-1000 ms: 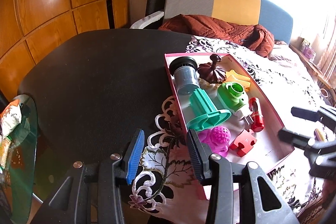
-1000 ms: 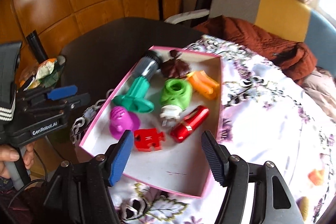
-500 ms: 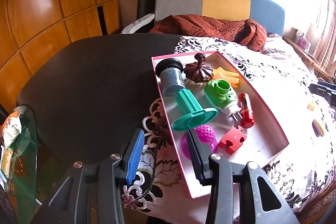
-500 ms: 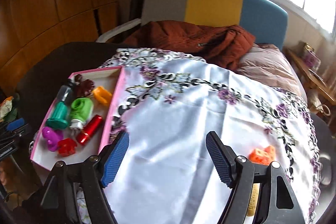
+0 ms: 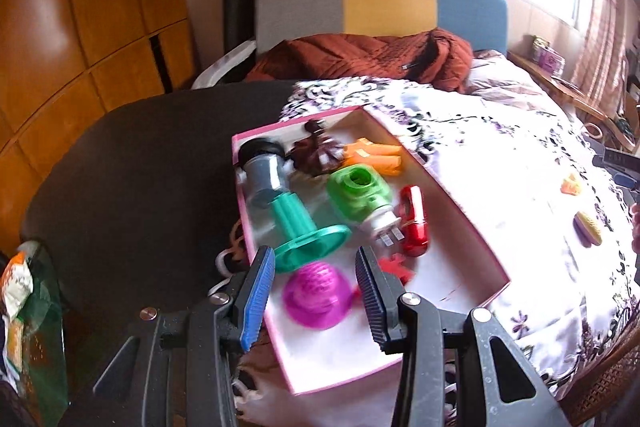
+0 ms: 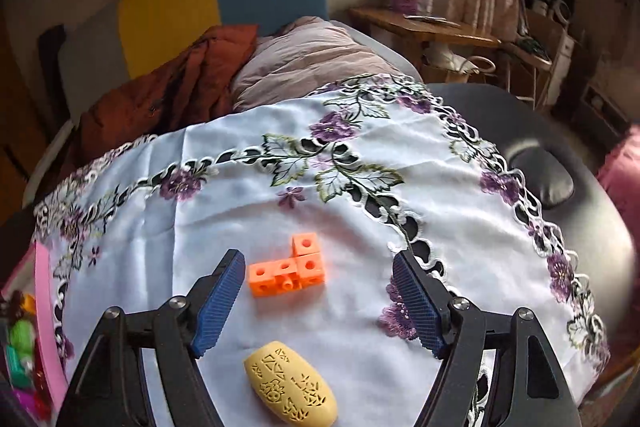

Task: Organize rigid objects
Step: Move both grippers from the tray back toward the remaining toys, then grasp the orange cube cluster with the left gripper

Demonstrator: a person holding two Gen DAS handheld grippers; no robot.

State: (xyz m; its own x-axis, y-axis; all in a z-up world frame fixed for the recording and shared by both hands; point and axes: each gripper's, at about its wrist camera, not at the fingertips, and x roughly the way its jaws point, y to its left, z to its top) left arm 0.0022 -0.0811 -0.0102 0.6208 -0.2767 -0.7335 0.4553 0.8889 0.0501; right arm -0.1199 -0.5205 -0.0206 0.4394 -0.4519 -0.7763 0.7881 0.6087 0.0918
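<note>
A pink-rimmed box point(image 5: 452, 195) holds several toys: a teal flanged piece point(image 5: 304, 231), a magenta dome point(image 5: 316, 295), a green piece point(image 5: 358, 193) and a red cylinder point(image 5: 414, 219). My left gripper point(image 5: 314, 259) hovers open over the box's near end, gripping nothing. On the white cloth lie an orange cube block point(image 6: 288, 269) and a yellow oval point(image 6: 290, 387). My right gripper point(image 6: 318, 261) is open above them. The orange block lies between its fingers in view, untouched.
The embroidered tablecloth point(image 6: 280, 147) covers part of a black round table point(image 6: 540, 147). The pink box point(image 6: 46, 307) sits at the cloth's left edge. A sofa with a rust-coloured blanket point(image 5: 360, 55) stands behind. A glass side table with packets point(image 5: 24, 291) is at the left.
My right gripper swung from over the box to the right side of the cloth and its jaws widened. The left gripper drifted over the box's near end.
</note>
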